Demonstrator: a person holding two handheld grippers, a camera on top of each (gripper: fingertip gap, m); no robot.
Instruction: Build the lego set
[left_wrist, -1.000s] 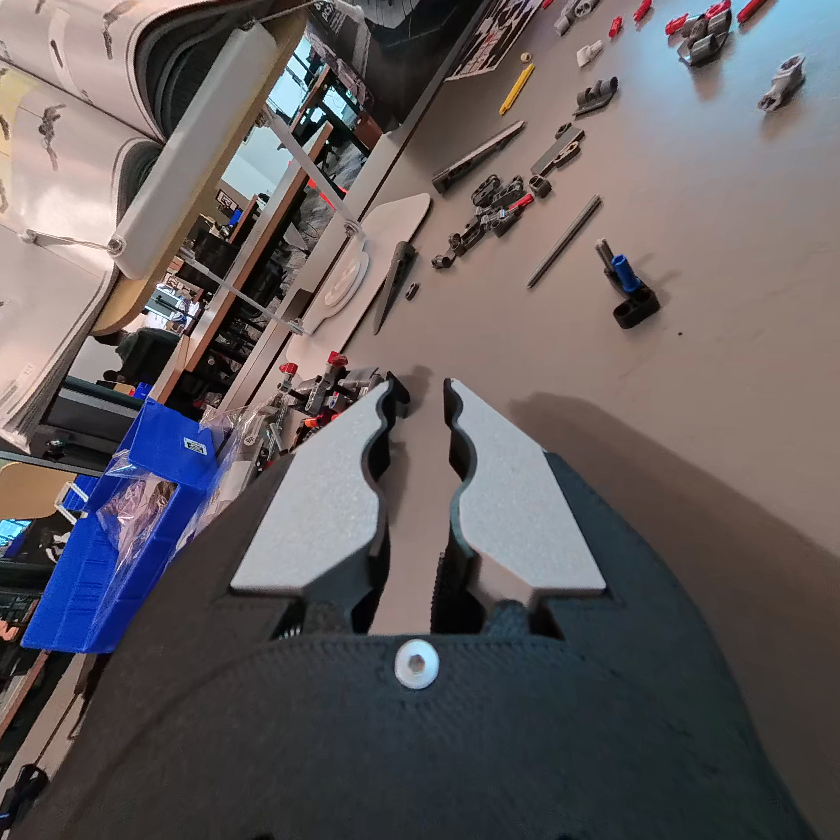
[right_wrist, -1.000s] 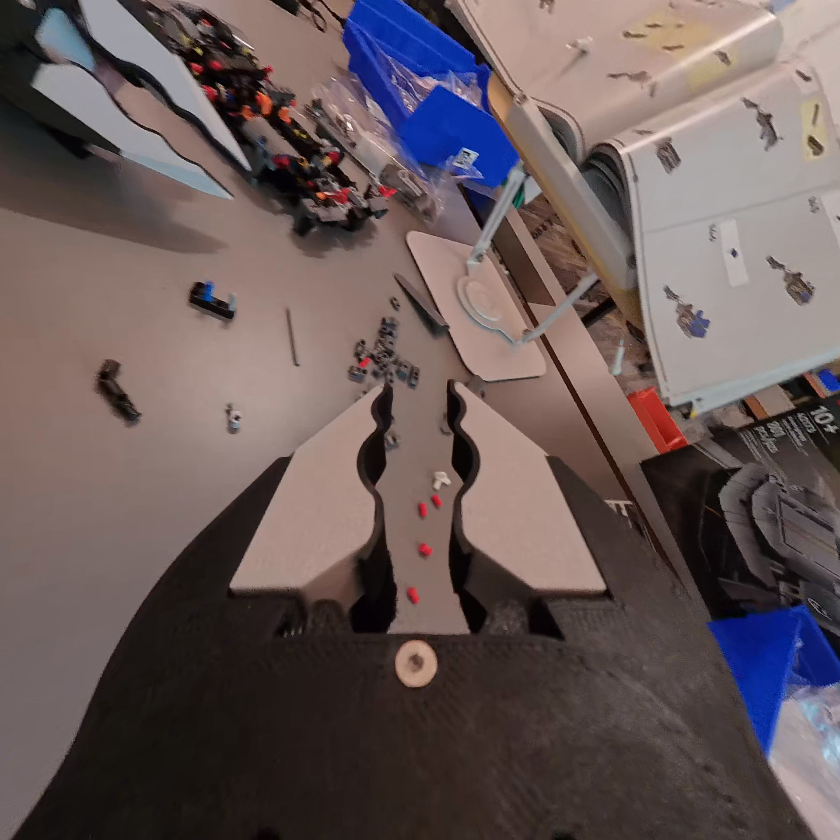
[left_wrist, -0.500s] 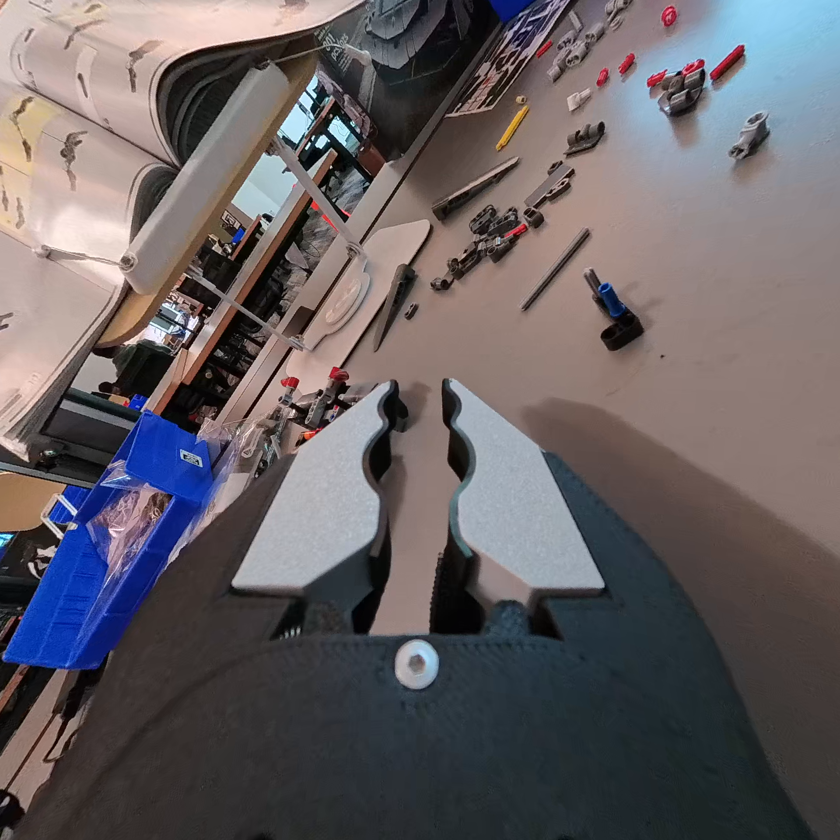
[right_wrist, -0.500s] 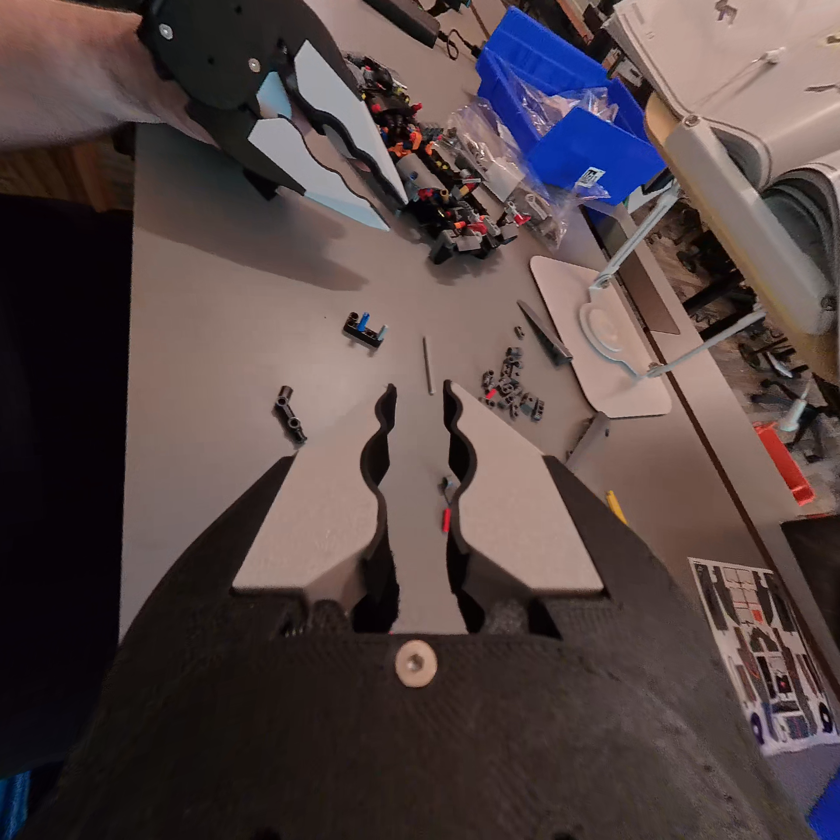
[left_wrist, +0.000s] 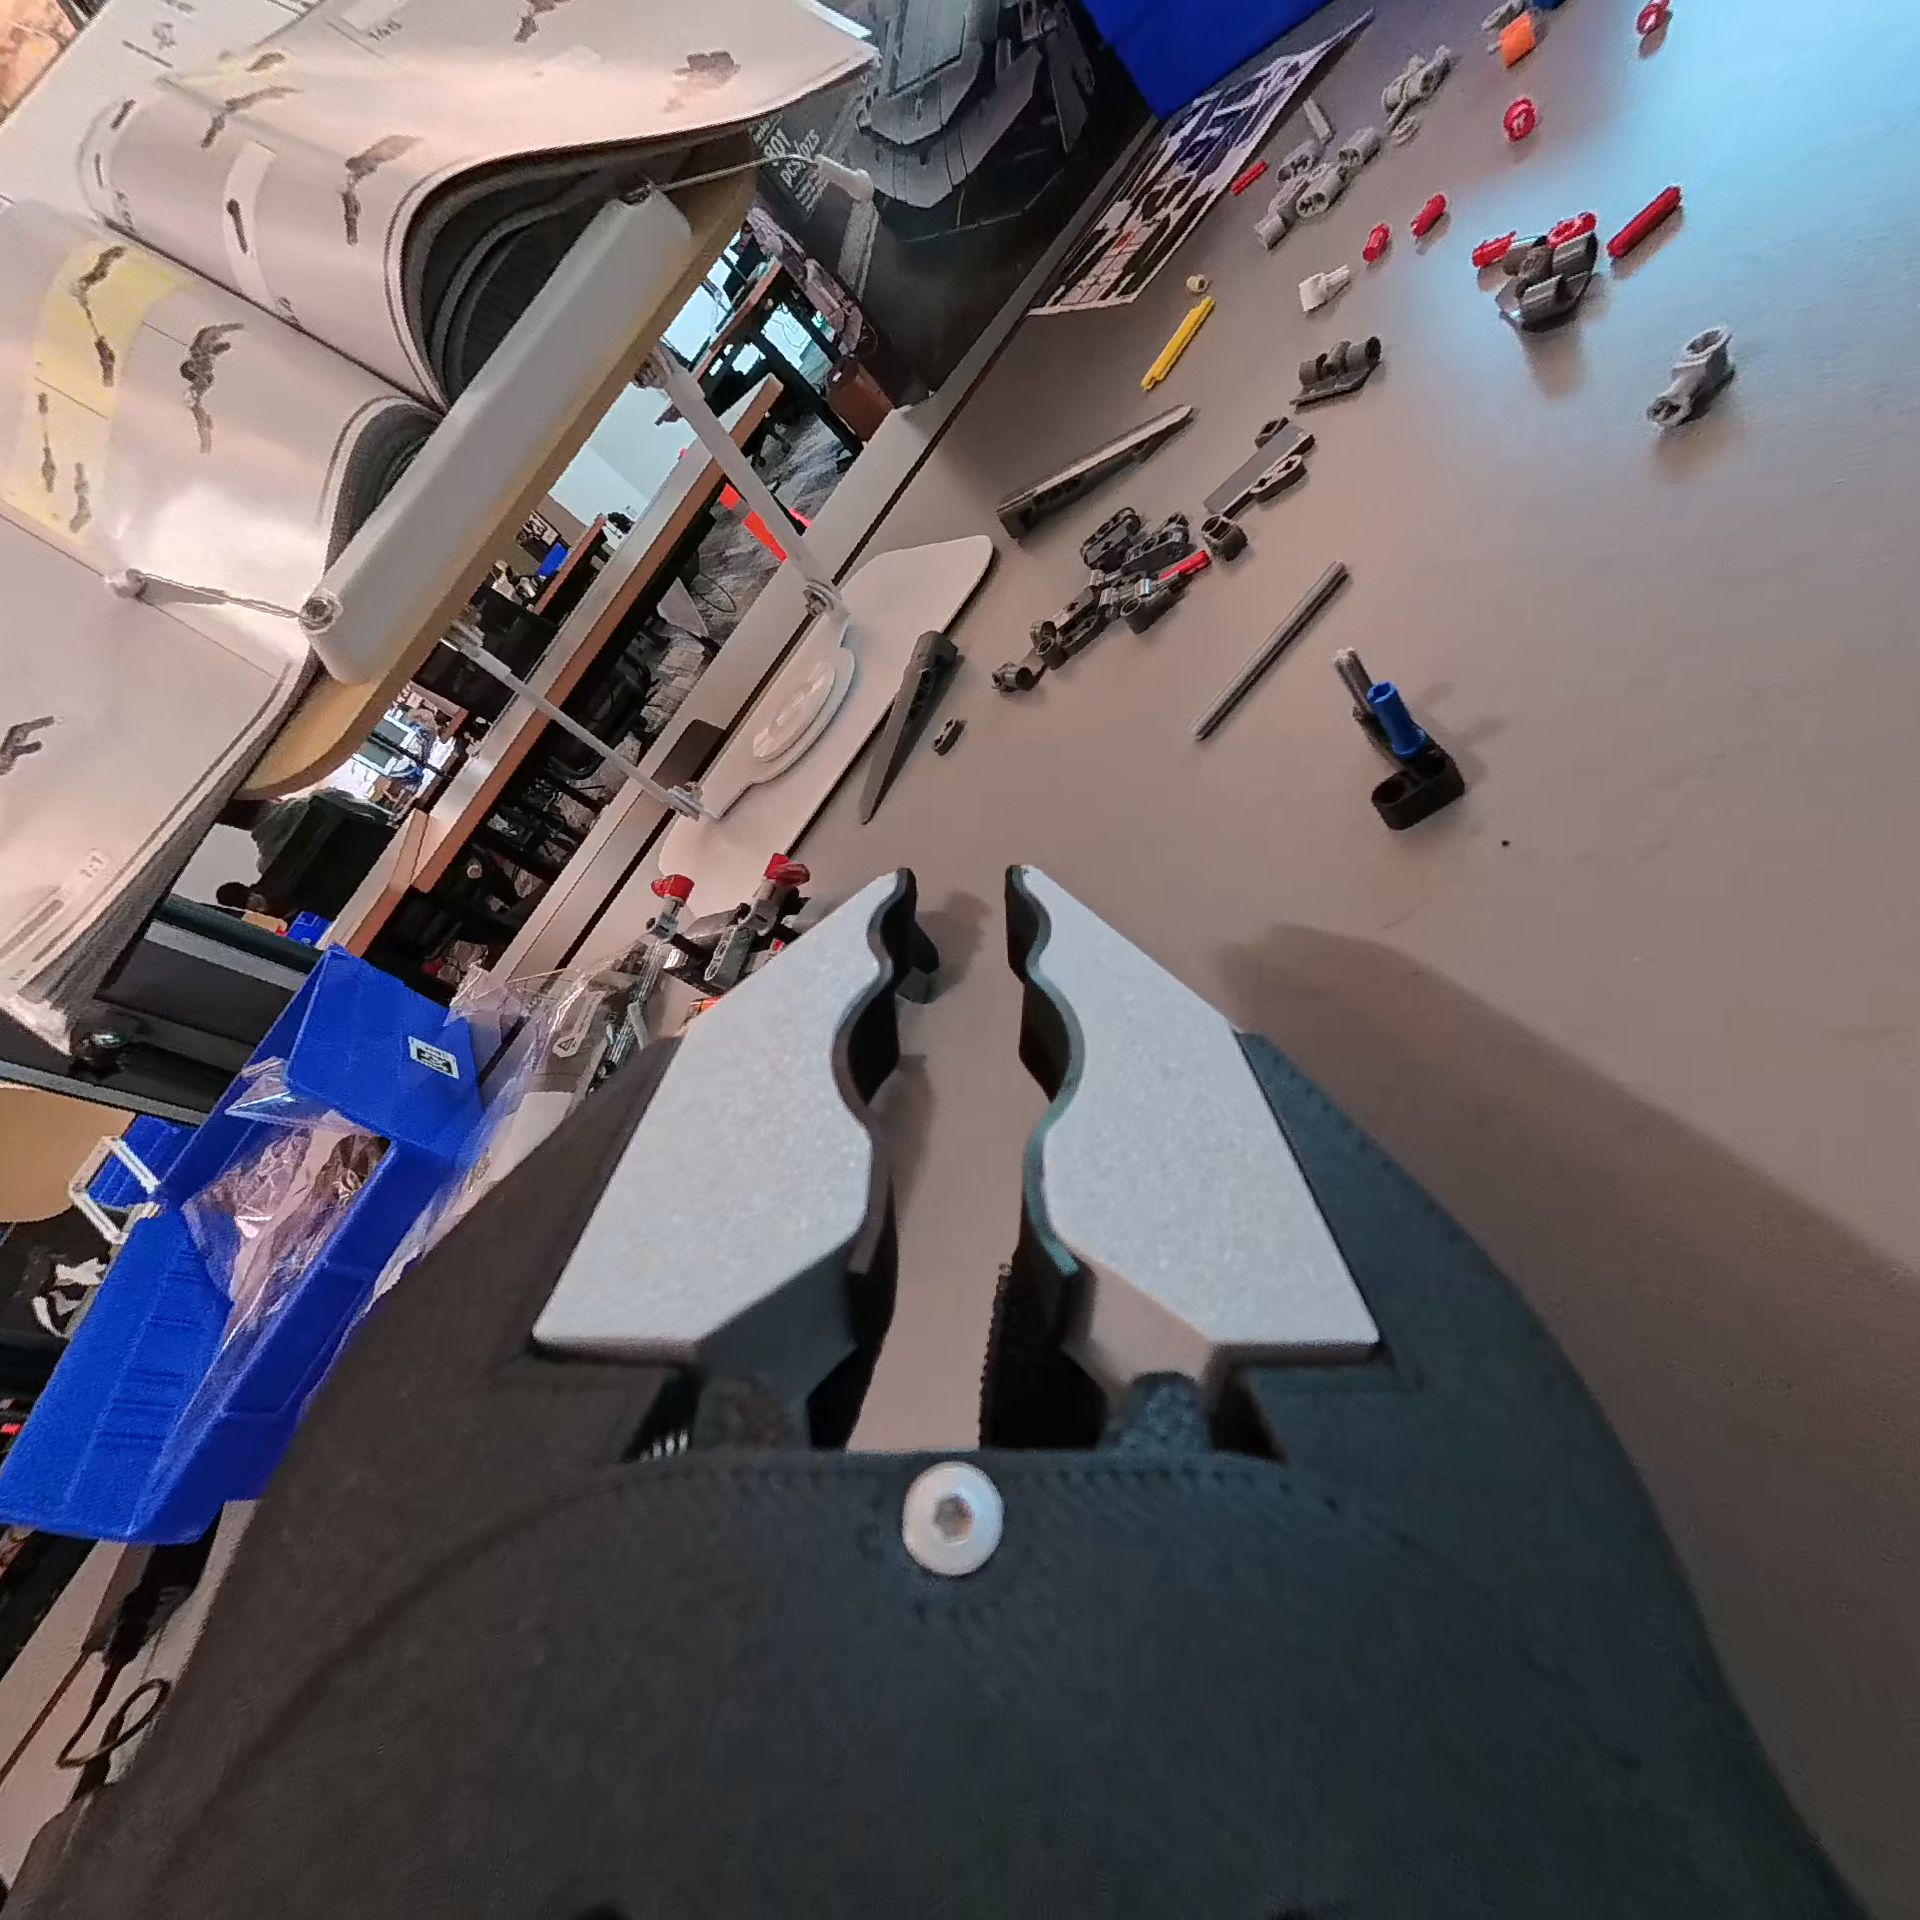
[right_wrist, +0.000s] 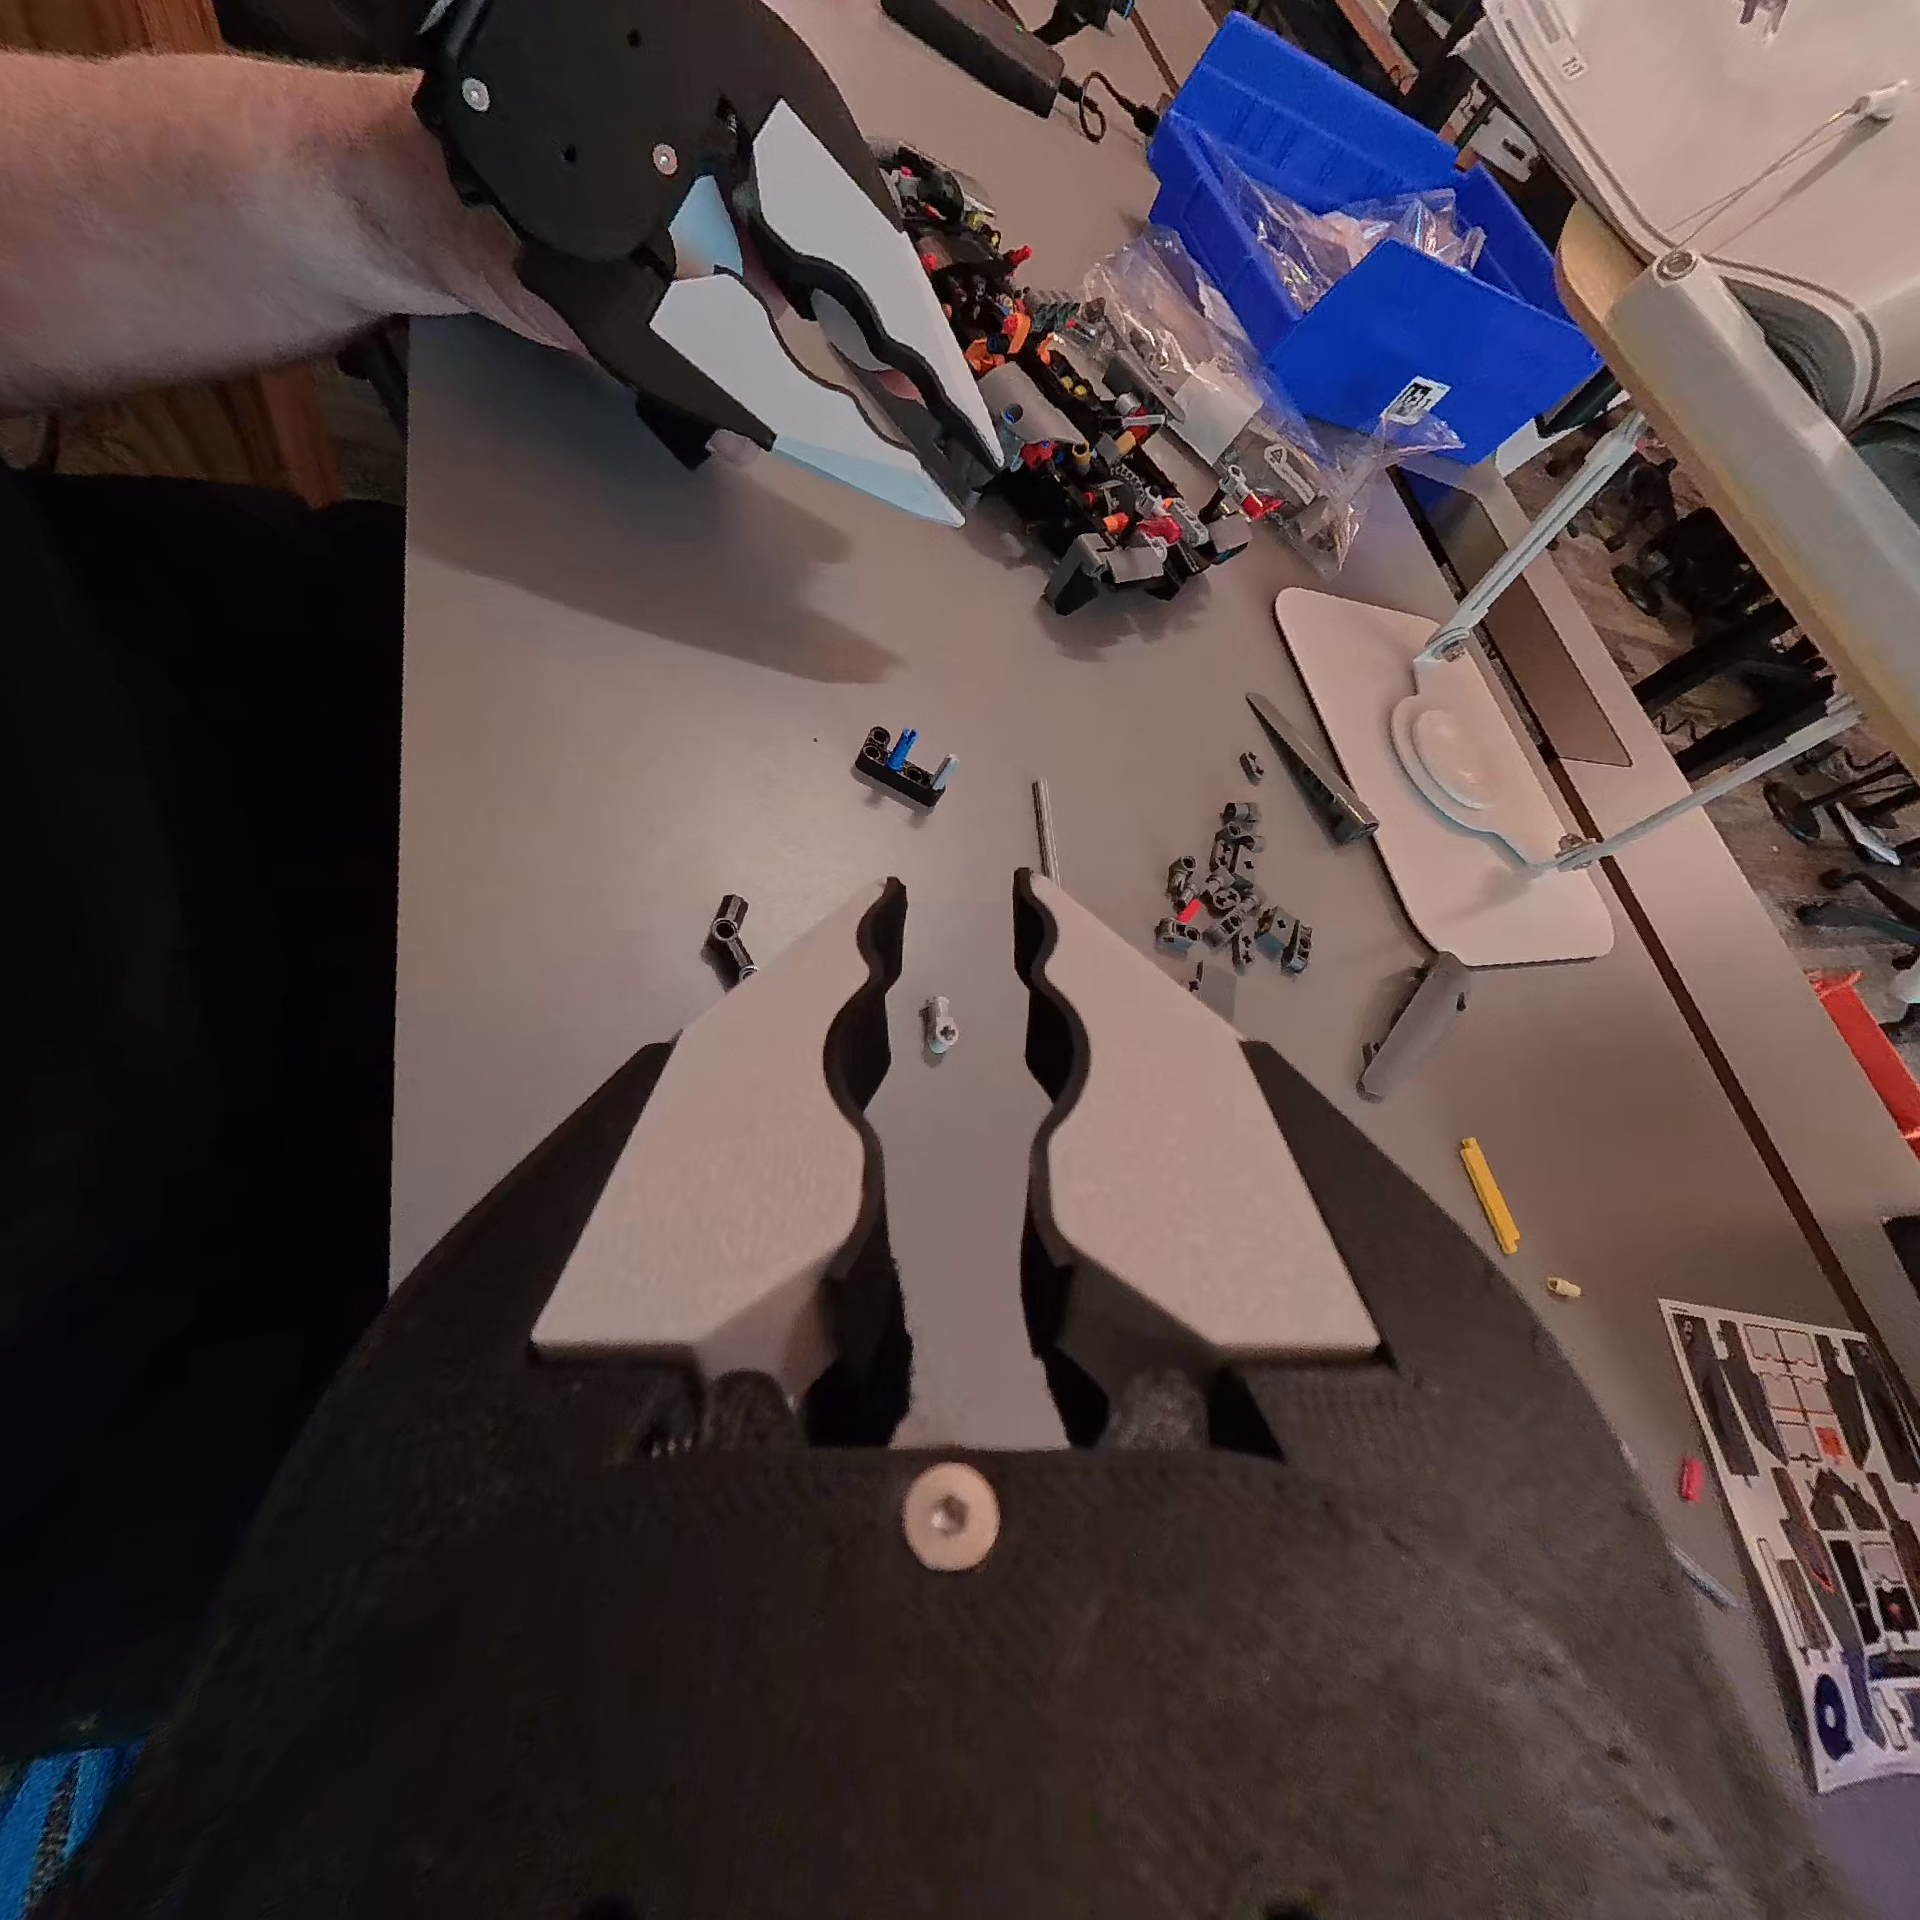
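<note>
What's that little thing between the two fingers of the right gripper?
In the right wrist view, a small light grey connector piece lies on the table, seen between the open fingers of the right gripper. Neither finger touches it.

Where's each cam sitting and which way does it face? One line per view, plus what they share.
Left wrist view: on the left gripper, low over the grey table, looking along open, empty fingers toward scattered parts and the book stand.
Right wrist view: on the right gripper, higher, looking down past open fingers at a small grey connector; the person's forearm with the other gripper shows upper left.
Shared: grey axle, blue bin.
</note>
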